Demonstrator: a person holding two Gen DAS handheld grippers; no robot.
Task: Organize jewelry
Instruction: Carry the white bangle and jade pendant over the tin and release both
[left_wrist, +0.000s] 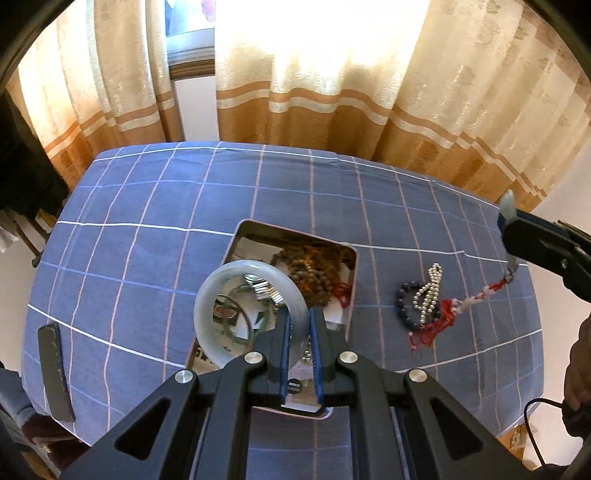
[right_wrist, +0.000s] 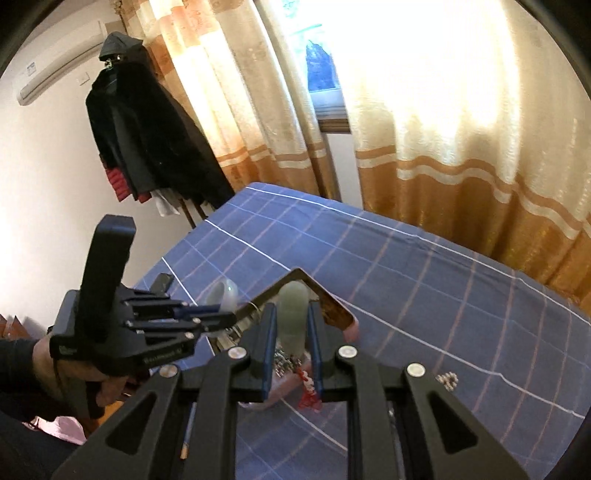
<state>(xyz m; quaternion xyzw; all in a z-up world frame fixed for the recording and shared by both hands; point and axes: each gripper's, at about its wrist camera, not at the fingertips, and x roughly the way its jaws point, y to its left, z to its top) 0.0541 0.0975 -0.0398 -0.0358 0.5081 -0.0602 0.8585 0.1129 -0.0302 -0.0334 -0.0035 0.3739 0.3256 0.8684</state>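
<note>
Pale jade bangle (left_wrist: 236, 295) is pinched by its rim in the left gripper (left_wrist: 300, 325), hanging over the open tin box (left_wrist: 351, 258) of beads on the blue checked tablecloth (left_wrist: 147, 221). Right gripper (right_wrist: 291, 325) is clamped on a greenish pendant (right_wrist: 293, 314) whose red-and-white tassel cord (left_wrist: 476, 299) trails down. At about 3 o'clock of the box lie a pearl strand (left_wrist: 430, 291) and a dark bead bracelet (left_wrist: 406, 295), touching each other.
</note>
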